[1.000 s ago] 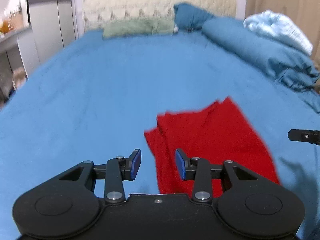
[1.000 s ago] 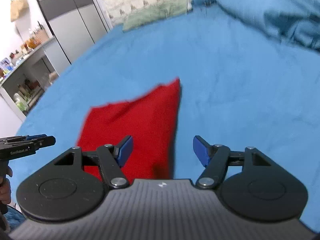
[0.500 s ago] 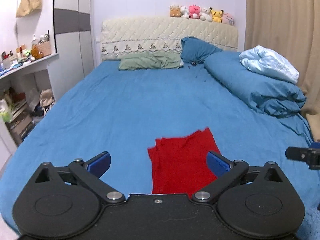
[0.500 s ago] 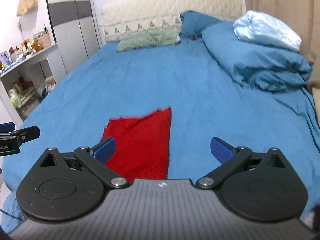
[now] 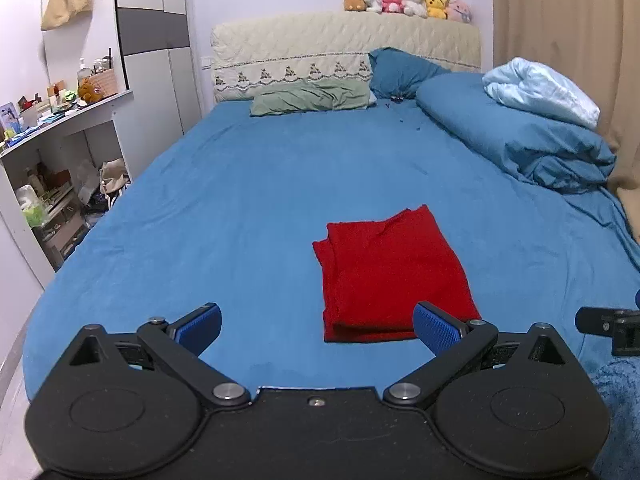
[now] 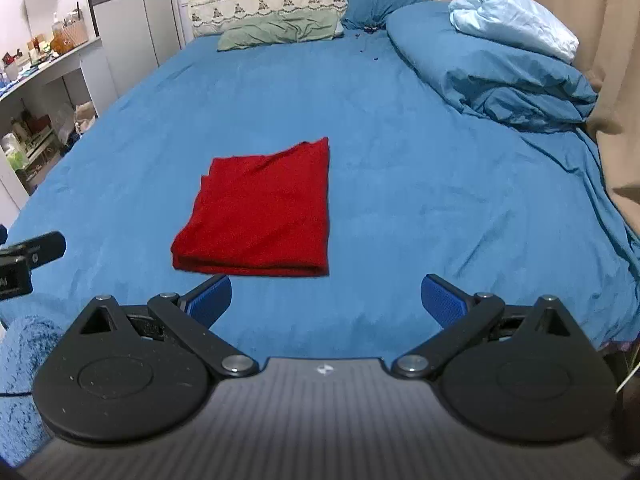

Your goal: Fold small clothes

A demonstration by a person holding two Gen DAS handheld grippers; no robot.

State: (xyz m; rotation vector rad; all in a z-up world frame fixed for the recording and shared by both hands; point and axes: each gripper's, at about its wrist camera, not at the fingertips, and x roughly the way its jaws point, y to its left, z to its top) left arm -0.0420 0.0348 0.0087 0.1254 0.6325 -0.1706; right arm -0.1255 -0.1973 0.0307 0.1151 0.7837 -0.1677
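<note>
A red garment lies folded into a flat rectangle on the blue bed sheet; it also shows in the right wrist view. My left gripper is open and empty, held back above the bed's near edge, with the garment ahead and slightly right. My right gripper is open and empty, with the garment ahead and to the left. Neither gripper touches the cloth. The right gripper's tip shows at the left view's right edge; the left gripper's tip shows at the right view's left edge.
A rolled blue duvet with a pale blue blanket lies along the bed's right side. Pillows and a headboard with plush toys are at the far end. Cluttered shelves stand left of the bed.
Both grippers have pulled back and up from the red garment and opened wide. The garment now lies still and folded on the sheet.
</note>
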